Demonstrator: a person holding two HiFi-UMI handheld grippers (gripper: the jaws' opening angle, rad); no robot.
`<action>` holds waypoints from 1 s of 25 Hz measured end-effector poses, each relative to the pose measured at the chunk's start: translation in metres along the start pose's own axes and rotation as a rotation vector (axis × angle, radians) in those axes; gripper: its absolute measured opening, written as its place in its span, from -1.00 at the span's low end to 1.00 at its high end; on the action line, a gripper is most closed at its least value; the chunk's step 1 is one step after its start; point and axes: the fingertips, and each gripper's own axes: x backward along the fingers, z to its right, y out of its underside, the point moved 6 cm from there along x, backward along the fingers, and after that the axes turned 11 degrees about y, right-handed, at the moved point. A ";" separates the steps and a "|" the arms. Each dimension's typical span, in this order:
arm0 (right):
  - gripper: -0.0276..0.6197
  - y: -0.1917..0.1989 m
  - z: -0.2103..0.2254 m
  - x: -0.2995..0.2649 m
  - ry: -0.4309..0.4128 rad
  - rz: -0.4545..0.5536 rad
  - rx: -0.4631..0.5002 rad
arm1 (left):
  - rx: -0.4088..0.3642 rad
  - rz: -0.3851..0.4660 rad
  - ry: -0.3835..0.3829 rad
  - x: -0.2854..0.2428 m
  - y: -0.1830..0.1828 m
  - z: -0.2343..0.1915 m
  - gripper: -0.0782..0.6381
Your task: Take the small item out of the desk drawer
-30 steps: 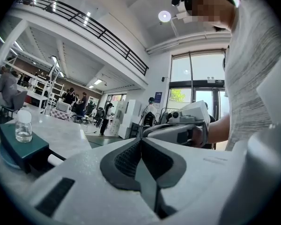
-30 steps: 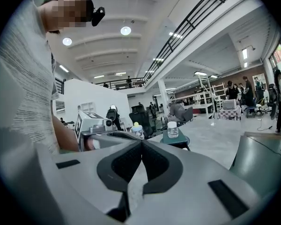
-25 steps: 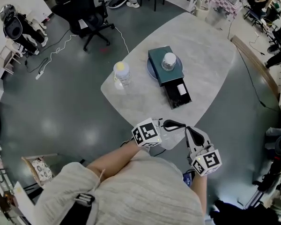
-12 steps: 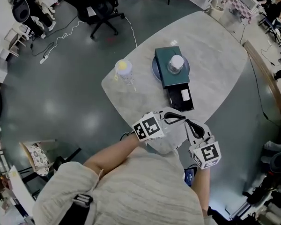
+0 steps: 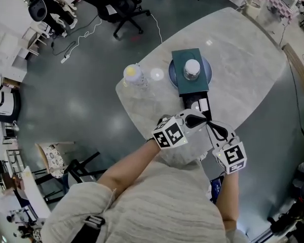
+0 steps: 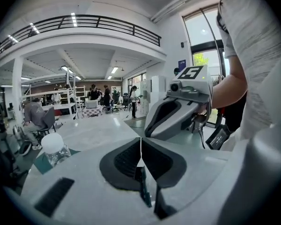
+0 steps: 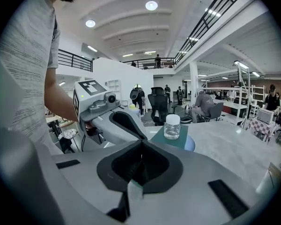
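A dark green desk drawer unit [image 5: 186, 59] stands on the pale table [image 5: 243, 75], with a clear jar [image 5: 192, 69] on top. Its black drawer [image 5: 191, 104] is pulled out toward me, and a small white item [image 5: 202, 105] lies inside. My left gripper [image 5: 194, 118] hovers just in front of the drawer with its jaws shut and empty. My right gripper [image 5: 212, 128] is close beside it on the right, also shut with nothing held. In the left gripper view the jaws of my left gripper [image 6: 140, 146] meet in a thin line. In the right gripper view my right gripper [image 7: 141, 151] is closed too, with the jar [image 7: 172, 125] beyond it.
A bottle with a yellow cap [image 5: 133, 75] stands near the table's left edge. A blue plate [image 5: 207, 72] lies under the green unit. Black office chairs [image 5: 121, 4] and cables are on the grey floor past the table.
Both grippers have moved forward from the table's near edge to just short of the open drawer. The view has shifted with them.
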 end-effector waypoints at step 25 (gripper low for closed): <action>-0.89 0.063 0.046 -0.023 -0.014 -0.094 0.028 | 0.067 -0.428 -0.045 -0.074 0.073 -0.072 0.01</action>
